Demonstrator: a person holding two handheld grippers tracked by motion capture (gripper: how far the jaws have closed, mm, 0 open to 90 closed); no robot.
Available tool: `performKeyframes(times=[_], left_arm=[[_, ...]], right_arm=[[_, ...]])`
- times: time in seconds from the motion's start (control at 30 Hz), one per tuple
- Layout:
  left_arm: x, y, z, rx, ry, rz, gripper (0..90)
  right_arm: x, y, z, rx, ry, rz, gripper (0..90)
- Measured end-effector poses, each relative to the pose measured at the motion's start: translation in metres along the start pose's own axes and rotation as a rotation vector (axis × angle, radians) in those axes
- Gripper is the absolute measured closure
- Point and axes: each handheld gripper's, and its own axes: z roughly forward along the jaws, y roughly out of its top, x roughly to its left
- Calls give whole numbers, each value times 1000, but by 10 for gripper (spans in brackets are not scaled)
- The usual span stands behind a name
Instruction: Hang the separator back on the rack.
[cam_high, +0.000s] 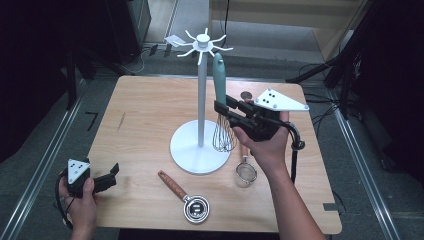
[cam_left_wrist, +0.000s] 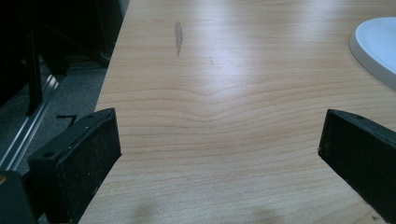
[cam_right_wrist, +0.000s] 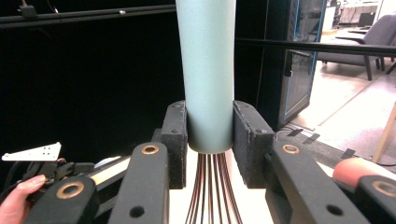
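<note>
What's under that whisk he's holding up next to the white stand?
Under the whisk, clamped by the right gripper, its wires hang over the white stand's round base and bare table. Whether the wires touch the base cannot be told; the spot directly beneath is covered by them.

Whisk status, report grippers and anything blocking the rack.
Right gripper shut on whisk handle, whisk upright beside white rack pole. Left gripper open, idle over table edge. Nothing between whisk and hooks.
</note>
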Motion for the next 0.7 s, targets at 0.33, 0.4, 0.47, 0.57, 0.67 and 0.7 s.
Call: performKeyframes(times=[0.33,0.4,0.47,0.57,0.67,0.7], left_arm=[[0,0,0,1,-2,-1,0],[0,0,0,0,-2,-1,0],[0,0,0,1,-3,0,0],[0,0,0,0,-3,-1,0],[0,0,0,1,-4,-1,0],[0,0,0,1,-4,-1,0]], right_arm=[[-1,-1,2,18,-5,1,708],[0,-1,2,18,-7,-1,727],[1,-1,2,11,-20,-10,781],[1,1,1,3,-33,-9,820],[-2,7,-1,-11,-71,-13,900],[-3,8,-2,-15,-75,-6,900]])
